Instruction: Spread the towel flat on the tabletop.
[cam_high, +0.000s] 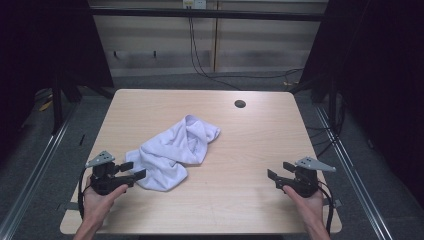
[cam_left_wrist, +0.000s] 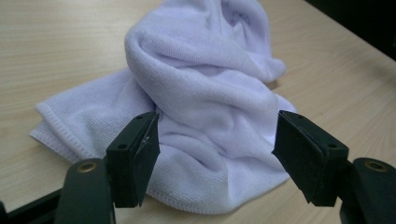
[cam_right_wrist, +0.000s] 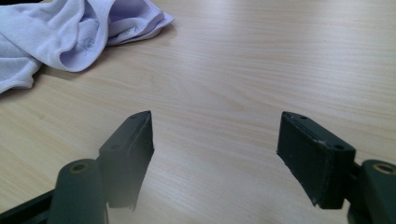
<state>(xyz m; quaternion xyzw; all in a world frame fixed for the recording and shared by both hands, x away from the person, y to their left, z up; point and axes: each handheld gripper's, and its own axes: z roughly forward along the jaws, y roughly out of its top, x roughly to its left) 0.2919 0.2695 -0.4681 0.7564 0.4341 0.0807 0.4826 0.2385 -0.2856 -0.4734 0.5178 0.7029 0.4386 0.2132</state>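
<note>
Two grippers spread, nothing pinched. Towel (cam_high: 172, 152) long axis runs lower left to upper right; left gripper (cam_high: 134, 170) just beside lower-left end, right gripper (cam_high: 281, 174) well apart at lower right.

Even overhead light brightens the table (cam_high: 250, 145) (surroundings fall into darkness), with soft shadows and slightly blurred close-ups.

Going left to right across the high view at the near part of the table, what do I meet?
Left gripper, jaws open → crumpled white towel → bare stretch of table → right gripper, jaws open.
</note>
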